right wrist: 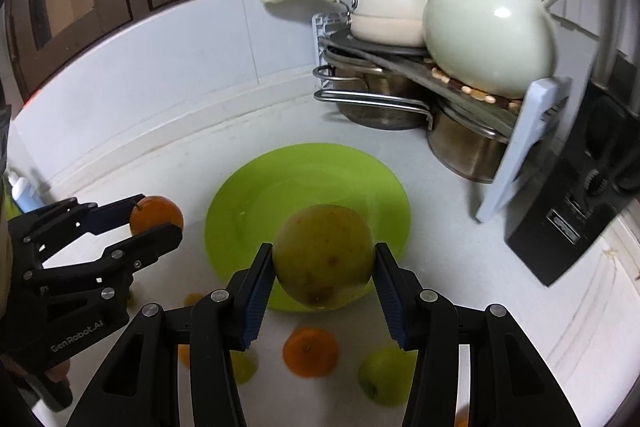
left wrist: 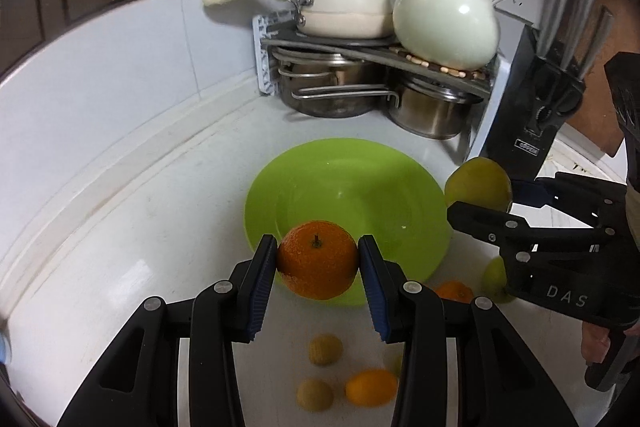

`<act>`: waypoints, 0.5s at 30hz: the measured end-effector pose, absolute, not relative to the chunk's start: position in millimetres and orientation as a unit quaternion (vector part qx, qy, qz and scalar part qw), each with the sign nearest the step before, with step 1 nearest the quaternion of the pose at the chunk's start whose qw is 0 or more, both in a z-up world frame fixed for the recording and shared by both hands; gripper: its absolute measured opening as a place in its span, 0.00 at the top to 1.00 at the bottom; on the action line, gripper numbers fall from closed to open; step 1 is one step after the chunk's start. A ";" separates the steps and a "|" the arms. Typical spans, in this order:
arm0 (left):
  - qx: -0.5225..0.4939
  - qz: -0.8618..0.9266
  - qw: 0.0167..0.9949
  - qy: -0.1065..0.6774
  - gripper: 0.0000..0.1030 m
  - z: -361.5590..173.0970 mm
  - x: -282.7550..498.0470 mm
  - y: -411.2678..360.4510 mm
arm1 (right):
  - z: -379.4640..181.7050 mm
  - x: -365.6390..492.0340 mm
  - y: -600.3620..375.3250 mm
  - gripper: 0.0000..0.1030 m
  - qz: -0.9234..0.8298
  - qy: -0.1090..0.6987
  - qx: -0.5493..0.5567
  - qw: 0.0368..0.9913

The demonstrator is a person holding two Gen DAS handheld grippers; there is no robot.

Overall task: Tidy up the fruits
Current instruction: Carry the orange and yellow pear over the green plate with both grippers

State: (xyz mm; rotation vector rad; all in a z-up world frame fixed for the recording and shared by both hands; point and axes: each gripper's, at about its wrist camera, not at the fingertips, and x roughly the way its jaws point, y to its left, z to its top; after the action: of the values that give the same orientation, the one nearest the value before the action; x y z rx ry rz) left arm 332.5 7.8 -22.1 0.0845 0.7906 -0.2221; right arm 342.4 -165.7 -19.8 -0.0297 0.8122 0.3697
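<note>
My left gripper [left wrist: 318, 261] is shut on an orange [left wrist: 317, 259], held above the near rim of the lime-green plate [left wrist: 360, 187]. My right gripper [right wrist: 324, 261] is shut on a yellow-green pear [right wrist: 323, 255], also raised over the near edge of the green plate [right wrist: 280, 187]. Each gripper shows in the other's view: the right gripper [left wrist: 480, 195] with its pear [left wrist: 478, 183] at the right, the left gripper [right wrist: 156, 215] with its orange [right wrist: 156, 213] at the left. The plate holds no fruit. Loose fruit lies on the white counter below: an orange [right wrist: 310, 351], a green apple [right wrist: 386, 375], small yellowish fruits [left wrist: 325, 349].
A corner rack [left wrist: 380, 51] behind the plate carries cream pans, a white ceramic pot [left wrist: 446, 19] and steel pots underneath. A black knife block [left wrist: 536, 107] stands at the right. White tiled wall runs along the left; a small bottle [right wrist: 22, 191] sits at far left.
</note>
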 end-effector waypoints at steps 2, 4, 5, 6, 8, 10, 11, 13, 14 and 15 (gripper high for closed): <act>0.044 -0.110 0.912 0.393 0.60 -27.2 344.6 6.7 | -25.0 355.3 -164.3 0.52 0.179 0.402 -0.020 0.898; 0.046 -0.114 0.907 0.403 0.60 -33.3 357.4 6.5 | -28.8 365.0 -163.9 0.51 0.182 0.410 -0.020 0.893; 0.047 -0.115 0.904 0.410 0.60 -36.5 364.4 6.6 | -31.3 370.1 -163.4 0.51 0.182 0.414 -0.021 0.892; 0.049 -0.117 0.901 0.414 0.60 -38.9 369.5 6.1 | -33.1 373.1 -163.5 0.51 0.182 0.416 -0.024 0.890; 0.055 -0.121 0.896 0.424 0.60 -44.2 379.3 4.9 | -38.6 382.1 -161.3 0.51 0.182 0.425 -0.031 0.886; 0.062 -0.128 0.890 0.432 0.60 -49.9 387.1 3.4 | -44.9 391.1 -158.3 0.51 0.186 0.436 -0.035 0.880; 0.065 -0.130 0.888 0.436 0.60 -52.6 389.9 3.2 | -47.7 394.8 -157.3 0.51 0.188 0.442 -0.035 0.877; 0.069 -0.131 0.883 0.444 0.60 -58.6 395.9 2.2 | -53.4 400.5 -154.7 0.51 0.191 0.451 -0.037 0.871; 0.070 -0.132 0.881 0.450 0.60 -62.2 398.8 2.1 | -55.7 402.2 -153.8 0.51 0.191 0.454 -0.038 0.869; 0.071 -0.134 0.877 0.455 0.60 -65.9 401.2 1.9 | -57.4 402.9 -153.2 0.51 0.192 0.456 -0.039 0.868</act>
State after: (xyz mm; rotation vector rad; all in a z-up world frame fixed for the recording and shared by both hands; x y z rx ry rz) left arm 401.2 1.9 -65.9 0.1476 0.9497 -0.2799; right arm 402.9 -153.2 -57.4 -0.0810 0.9538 0.4019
